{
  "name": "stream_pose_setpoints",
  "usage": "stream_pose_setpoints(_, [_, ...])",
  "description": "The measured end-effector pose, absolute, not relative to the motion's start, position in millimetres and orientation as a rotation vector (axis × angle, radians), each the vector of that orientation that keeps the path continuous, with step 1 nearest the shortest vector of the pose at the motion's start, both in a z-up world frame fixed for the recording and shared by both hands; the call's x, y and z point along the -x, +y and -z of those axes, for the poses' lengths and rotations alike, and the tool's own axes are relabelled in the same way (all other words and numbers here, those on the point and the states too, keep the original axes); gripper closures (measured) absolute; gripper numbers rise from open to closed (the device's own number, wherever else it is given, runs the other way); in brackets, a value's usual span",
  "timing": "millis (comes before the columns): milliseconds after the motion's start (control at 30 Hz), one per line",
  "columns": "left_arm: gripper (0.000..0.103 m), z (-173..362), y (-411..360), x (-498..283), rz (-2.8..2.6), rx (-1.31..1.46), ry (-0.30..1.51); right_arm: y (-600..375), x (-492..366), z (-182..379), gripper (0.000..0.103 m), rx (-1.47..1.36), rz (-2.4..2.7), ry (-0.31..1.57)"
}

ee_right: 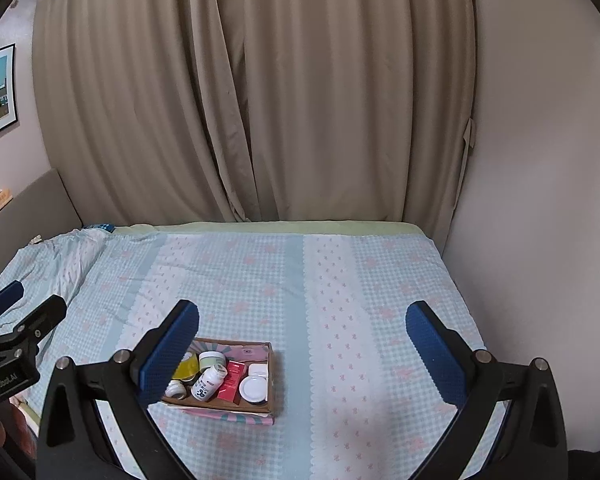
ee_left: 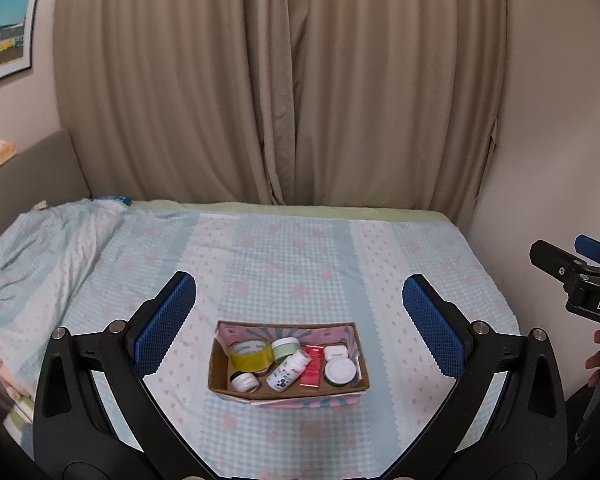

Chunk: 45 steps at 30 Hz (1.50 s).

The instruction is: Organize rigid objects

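A cardboard box (ee_left: 362,376) (ee_right: 274,376) sits on the bed near its front. Inside lie a yellow tape roll (ee_left: 249,356) (ee_right: 187,368), a green-lidded jar (ee_left: 285,348) (ee_right: 212,359), a white bottle (ee_left: 290,370) (ee_right: 208,384), a red box (ee_left: 313,366) (ee_right: 231,382), a white case (ee_left: 336,353) (ee_right: 258,370), a round white-lidded jar (ee_left: 340,371) (ee_right: 253,389) and a small jar (ee_left: 244,381) (ee_right: 176,389). My left gripper (ee_left: 299,312) is open and empty above the box. My right gripper (ee_right: 302,334) is open and empty, right of the box.
The bed (ee_left: 300,248) has a blue checked sheet with pink flowers. A crumpled blanket (ee_left: 48,248) lies at its left. Beige curtains (ee_left: 280,80) hang behind, a wall (ee_right: 540,200) stands at the right, and a headboard (ee_left: 32,168) at the left.
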<state>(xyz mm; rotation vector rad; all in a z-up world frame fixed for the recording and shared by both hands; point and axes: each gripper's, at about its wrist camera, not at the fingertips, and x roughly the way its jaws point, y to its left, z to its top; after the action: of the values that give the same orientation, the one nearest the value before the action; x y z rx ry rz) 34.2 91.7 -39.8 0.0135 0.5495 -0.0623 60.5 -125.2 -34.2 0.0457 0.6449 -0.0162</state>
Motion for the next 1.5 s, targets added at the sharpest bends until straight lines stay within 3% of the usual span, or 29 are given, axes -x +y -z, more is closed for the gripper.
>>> stream_pose_setpoints(1500, [0.000,32.9,87.0,-28.9,0.075,-0.031,0.509,-127.8,-61.9,34.7,0.000,-0.064,0.006,0.629])
